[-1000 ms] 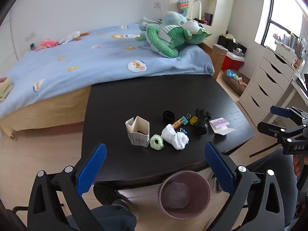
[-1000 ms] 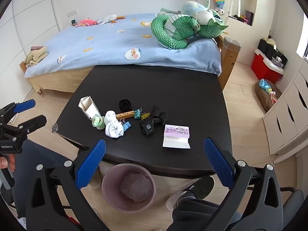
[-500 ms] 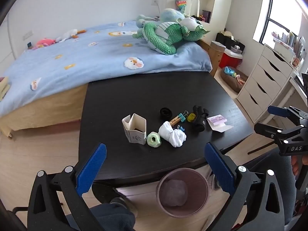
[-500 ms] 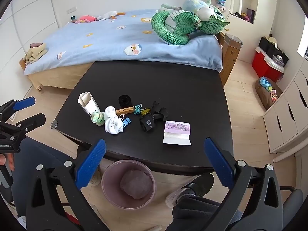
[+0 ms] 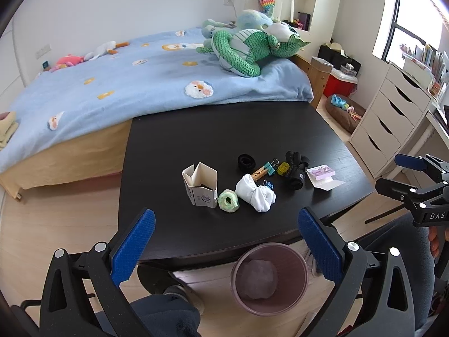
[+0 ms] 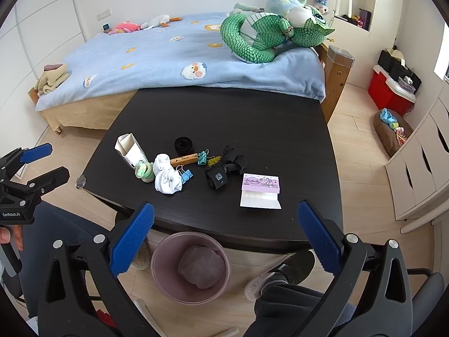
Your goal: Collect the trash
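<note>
Left wrist view: both the left gripper point(image 5: 223, 245) and the right gripper point(image 6: 224, 243) hang empty with jaws wide apart. On the black worktop point(image 5: 196, 129), an open white paper carton point(image 5: 200, 184) and a crumpled white tissue point(image 5: 255, 192) wait — uncollected. The mauve plastic bin point(image 5: 269, 278) below already holds one wad; most work remains.

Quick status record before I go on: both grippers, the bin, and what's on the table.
left gripper: jaws open, empty, held back from the table edge
right gripper: jaws open, empty
bin: on the floor at the table's near edge, one crumpled wad inside
table: black, items in a row near the front
items: open carton, green ring, white cloth, binder clips, purple card pack
</note>
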Motion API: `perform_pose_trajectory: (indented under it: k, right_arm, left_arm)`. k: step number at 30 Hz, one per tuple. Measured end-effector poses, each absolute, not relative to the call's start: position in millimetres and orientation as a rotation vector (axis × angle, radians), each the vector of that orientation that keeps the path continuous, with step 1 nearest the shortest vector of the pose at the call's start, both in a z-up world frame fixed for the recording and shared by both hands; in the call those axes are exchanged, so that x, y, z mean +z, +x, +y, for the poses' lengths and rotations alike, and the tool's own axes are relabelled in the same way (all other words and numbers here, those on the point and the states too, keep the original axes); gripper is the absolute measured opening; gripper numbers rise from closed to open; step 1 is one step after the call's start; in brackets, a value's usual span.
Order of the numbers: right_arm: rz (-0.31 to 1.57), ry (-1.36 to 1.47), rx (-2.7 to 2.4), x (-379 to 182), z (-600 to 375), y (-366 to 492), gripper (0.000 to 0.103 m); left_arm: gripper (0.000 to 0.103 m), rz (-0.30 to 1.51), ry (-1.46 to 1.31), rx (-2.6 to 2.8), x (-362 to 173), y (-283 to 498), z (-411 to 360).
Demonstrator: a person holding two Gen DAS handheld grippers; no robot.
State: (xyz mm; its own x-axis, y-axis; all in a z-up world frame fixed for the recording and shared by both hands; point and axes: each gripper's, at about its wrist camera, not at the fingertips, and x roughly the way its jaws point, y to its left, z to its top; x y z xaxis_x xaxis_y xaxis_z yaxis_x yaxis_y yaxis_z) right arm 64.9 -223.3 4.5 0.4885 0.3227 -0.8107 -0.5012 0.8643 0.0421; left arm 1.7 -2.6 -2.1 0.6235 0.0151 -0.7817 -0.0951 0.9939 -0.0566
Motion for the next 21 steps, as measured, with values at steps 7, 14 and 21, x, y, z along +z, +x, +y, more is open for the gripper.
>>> perform_pose_trajectory:
  k: [7,14,21]
  right_arm:
    - [0.937,-0.197,0.502,4.0,-226.3,65.4,0.100]
    - [0.936,-0.194,0.503,3.9,-228.0,65.5,0.100]
    - [0.939,-0.189,0.502,2.3,-229.4,65.2,0.100]
  left_arm:
    - [0.098,0.895,-0.100,0.059,-2.6,1.6,-3.0]
    - [0.098,0.897,-0.099,0.059,-2.6,1.6,-3.0]
    - [0.098,0.899,-0.100,0.058,-4.2,2.1,-4.8]
